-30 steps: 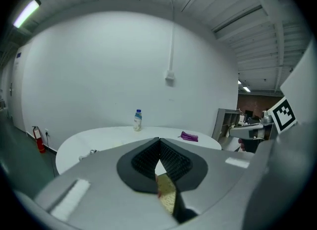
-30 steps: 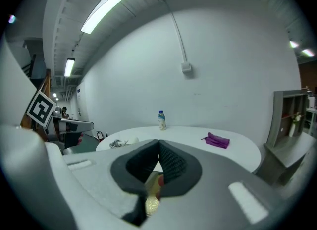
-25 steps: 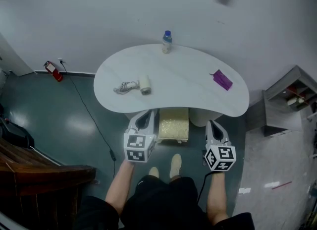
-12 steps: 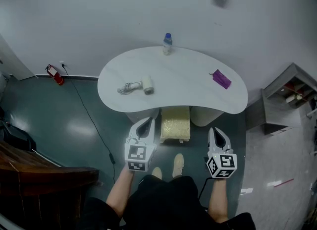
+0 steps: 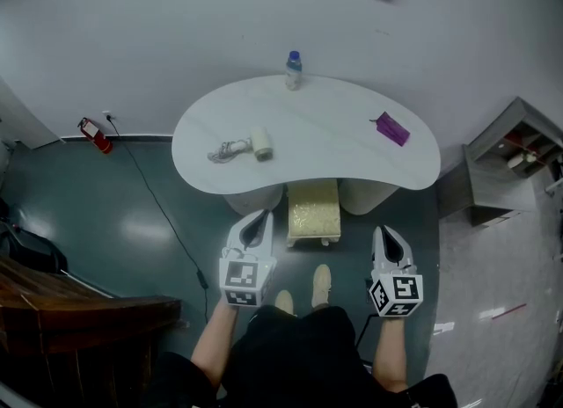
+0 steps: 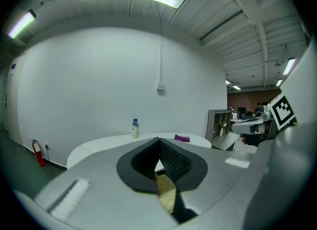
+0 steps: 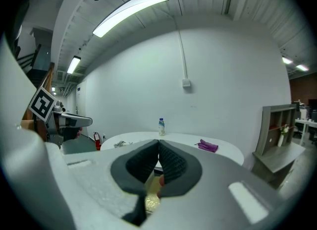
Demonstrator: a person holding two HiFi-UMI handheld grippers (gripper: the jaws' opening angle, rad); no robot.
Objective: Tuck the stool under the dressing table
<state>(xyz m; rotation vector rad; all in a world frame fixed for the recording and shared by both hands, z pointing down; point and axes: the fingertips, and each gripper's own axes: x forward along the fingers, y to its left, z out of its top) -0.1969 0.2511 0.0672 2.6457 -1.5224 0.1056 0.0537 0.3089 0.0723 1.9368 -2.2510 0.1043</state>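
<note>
Bottle [image 5: 294,69], pouch [image 5: 391,128], corded device [image 5: 255,144] on dressing table [image 5: 325,147] (stool [image 5: 313,213] partly under).

No legible text or labels

Smooth matt white dressing table [image 5: 325,147], rough-textured pale yellow stool [image 5: 313,213], glossy teal floor [image 5: 114,222]

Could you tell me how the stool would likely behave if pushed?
The stool looks squat and rigid, so it probably slides rather than tips. The glossy floor likely lets it glide easily.
</note>
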